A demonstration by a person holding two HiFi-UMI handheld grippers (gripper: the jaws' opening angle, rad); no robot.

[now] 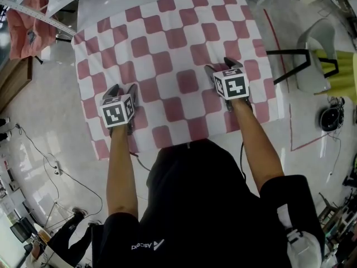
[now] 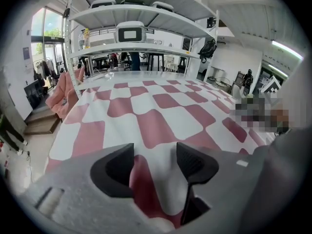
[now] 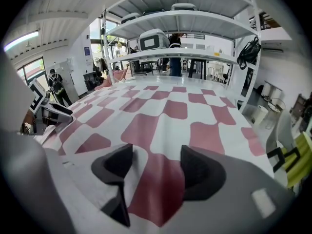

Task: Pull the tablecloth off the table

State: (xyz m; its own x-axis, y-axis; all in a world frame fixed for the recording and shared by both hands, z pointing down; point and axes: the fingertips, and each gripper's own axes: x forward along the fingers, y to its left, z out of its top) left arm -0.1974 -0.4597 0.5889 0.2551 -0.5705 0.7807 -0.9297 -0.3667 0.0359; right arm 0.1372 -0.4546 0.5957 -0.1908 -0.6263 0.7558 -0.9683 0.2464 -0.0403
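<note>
Table [image 1: 278,99]: checked tablecloth [image 1: 167,66] lies spread flat across it, nearly whole top covered, near edge hanging toward person.

Left gripper [image 1: 122,88], right gripper [image 1: 220,66]: both set down on near part of cloth, well apart, right further in.

Left fingers [image 2: 114,172]: apart, soft ridge of cloth rising between, not pinched. Right fingers [image 3: 200,174]: apart, cloth between, no grip.

Step in hand, as judged: taking hold; pull not begun. Next move calls for closing both on gathered cloth, then an even draw toward person.

The tablecloth [image 1: 167,66] was matt, smooth cloth, softly creased; the floor [image 1: 33,110] looked glossy, the shelving [image 2: 170,21] painted metal.
</note>
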